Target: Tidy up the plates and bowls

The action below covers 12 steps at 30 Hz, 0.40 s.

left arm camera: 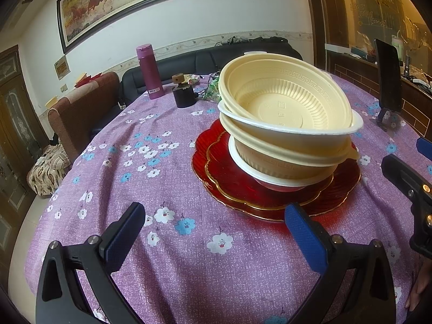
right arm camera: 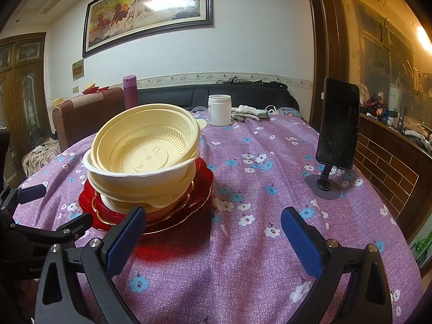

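Observation:
Several cream and white plastic bowls (left arm camera: 289,108) are nested in a leaning stack on red glass plates (left arm camera: 216,172) with gold rims, on the purple flowered tablecloth. My left gripper (left arm camera: 216,232) is open just in front of the plates, nothing between its blue pads. In the right wrist view the same bowl stack (right arm camera: 143,148) sits on the red plates (right arm camera: 202,189) to the left. My right gripper (right arm camera: 213,232) is open over bare cloth, its left pad close to the plates' near rim. Each gripper shows at the edge of the other's view.
A purple flask (left arm camera: 149,73), a dark small pot (left arm camera: 183,94) and green wrappers stand behind the stack. A white jar (right arm camera: 220,109) and a cloth lie at the far edge. A phone on a stand (right arm camera: 337,132) is at the right. Sofas lie beyond the table.

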{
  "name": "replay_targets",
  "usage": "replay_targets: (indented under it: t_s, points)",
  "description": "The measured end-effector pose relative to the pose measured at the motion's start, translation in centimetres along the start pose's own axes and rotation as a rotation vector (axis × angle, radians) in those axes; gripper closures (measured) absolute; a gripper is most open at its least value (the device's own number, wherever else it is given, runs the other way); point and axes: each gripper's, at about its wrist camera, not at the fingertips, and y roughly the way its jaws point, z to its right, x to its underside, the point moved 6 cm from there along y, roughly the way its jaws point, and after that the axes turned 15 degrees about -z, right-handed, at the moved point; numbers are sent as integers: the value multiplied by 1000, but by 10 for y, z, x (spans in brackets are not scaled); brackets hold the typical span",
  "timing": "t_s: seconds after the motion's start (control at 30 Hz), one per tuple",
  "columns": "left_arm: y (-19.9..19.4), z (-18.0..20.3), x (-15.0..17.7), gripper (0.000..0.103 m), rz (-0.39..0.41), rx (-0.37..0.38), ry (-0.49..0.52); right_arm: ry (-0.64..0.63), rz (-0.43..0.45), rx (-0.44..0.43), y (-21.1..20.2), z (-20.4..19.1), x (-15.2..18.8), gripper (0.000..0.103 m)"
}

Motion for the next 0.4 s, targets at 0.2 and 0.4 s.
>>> replay_targets:
  t_s: [0.2, 0.4]
  points:
    - [-1, -1, -1, 0, -3, -2, 7, -1, 0, 1, 0, 0, 0, 2]
    - [-2, -4, 0, 0, 1, 12, 11, 0, 1, 1, 0, 0, 0, 2]
